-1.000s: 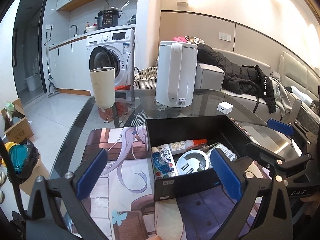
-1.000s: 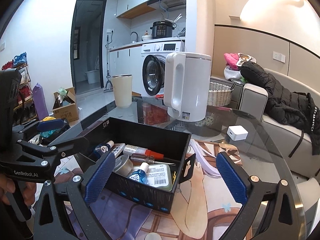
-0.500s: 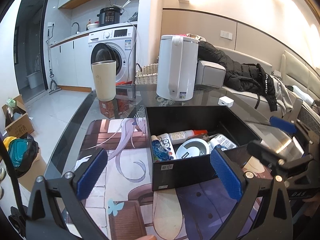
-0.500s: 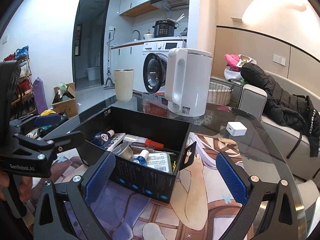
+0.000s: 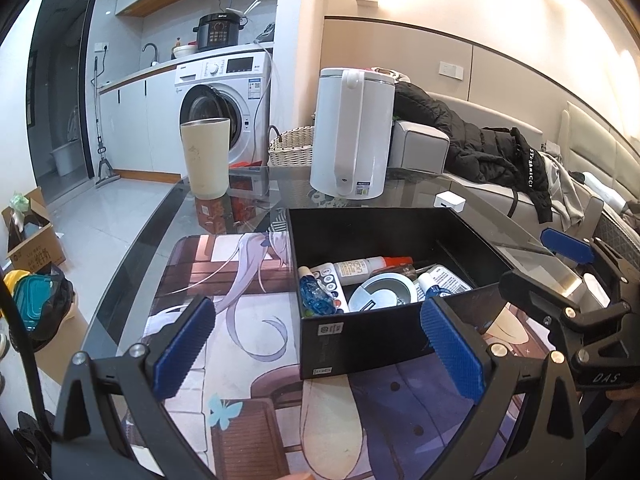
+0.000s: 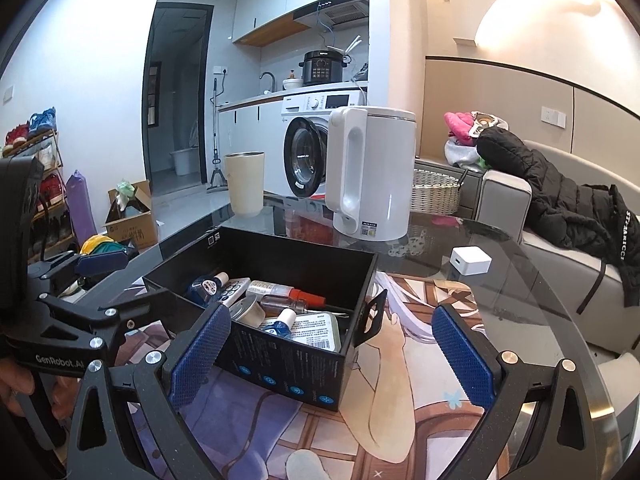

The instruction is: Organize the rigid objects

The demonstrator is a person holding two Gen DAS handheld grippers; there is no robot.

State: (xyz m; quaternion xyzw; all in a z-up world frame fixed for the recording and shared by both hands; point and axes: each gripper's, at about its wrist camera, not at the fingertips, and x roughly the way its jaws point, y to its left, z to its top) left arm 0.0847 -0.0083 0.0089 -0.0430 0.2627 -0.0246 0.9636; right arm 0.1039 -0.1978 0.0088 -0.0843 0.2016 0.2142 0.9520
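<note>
We are at a round glass table (image 6: 532, 280) in a small flat, with a washing machine (image 5: 224, 108) and kitchen counter behind it and a grey sofa (image 6: 560, 240) carrying a black jacket (image 6: 568, 196) off to our right gripper's side. A printed mat (image 5: 224, 320) covers the near part of the glass, and both grippers hang over it.

The black box (image 5: 360, 336) sits on the mat just ahead of our left gripper (image 5: 316, 352) and toward its right finger; from our right gripper (image 6: 332, 352) it lies ahead and to the left, with the left pad in front of its near wall. Both grippers have their blue pads spread wide, with nothing between them.

Inside the box we see a remote (image 5: 330, 284), a red-capped bottle (image 5: 372, 266), a round tin (image 5: 382, 294), a blue-capped bottle (image 6: 282, 320) and a labelled flat pack (image 6: 316, 330), lying loosely against one another. We judge that the small rigid items are already gathered, so the collecting step looks finished or nearly so.

Beyond the box stand a white kettle (image 5: 352, 136) and a beige tumbler (image 5: 206, 156), and a small white cube (image 6: 470, 260) lies on bare glass past our right gripper's right finger. If anything remains, the cube is the likeliest candidate: reach forward and right, close on its sides and carry it over the box wall.
</note>
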